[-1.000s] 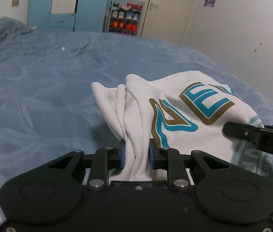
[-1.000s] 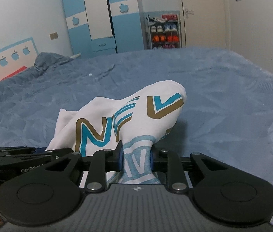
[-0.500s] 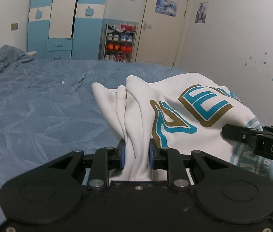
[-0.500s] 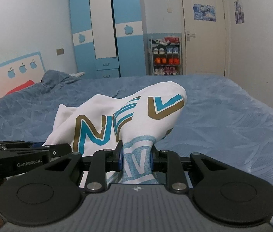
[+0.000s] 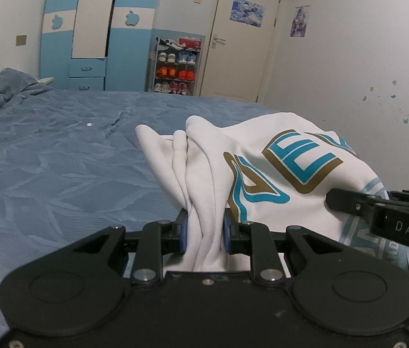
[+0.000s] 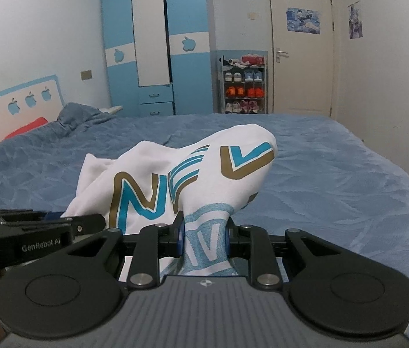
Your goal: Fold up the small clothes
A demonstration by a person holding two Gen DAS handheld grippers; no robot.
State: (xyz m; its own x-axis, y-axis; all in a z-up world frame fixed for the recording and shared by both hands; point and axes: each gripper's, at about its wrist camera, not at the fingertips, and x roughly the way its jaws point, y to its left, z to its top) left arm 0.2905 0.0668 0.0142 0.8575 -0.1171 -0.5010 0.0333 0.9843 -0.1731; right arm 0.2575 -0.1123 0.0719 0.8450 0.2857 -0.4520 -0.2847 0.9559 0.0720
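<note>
Shirt: a white garment with teal and gold lettering, bunched and held above the bed between the two tools.

Left tongs: closed down to a narrow gap on a gathered bundle of plain white folds. Both blue pads press against the cloth. The fabric rises out of the grip and spreads to the right, where the printed letters show.

Right tongs: likewise closed to a narrow gap on the shirt, gripping a section with a pale teal print. The cloth fills the space between the pads and billows up and left above them.

Relative position: the two tongs sit near each other. In the left wrist view, the right tongs enter from the right edge, against the printed cloth. In the right wrist view, the left tongs enter from the left edge, tip touching the shirt.

Bed: blue textured cover, extending beyond the shirt.

Far wall: blue and white wardrobe, a shoe rack and a closed door.
</note>
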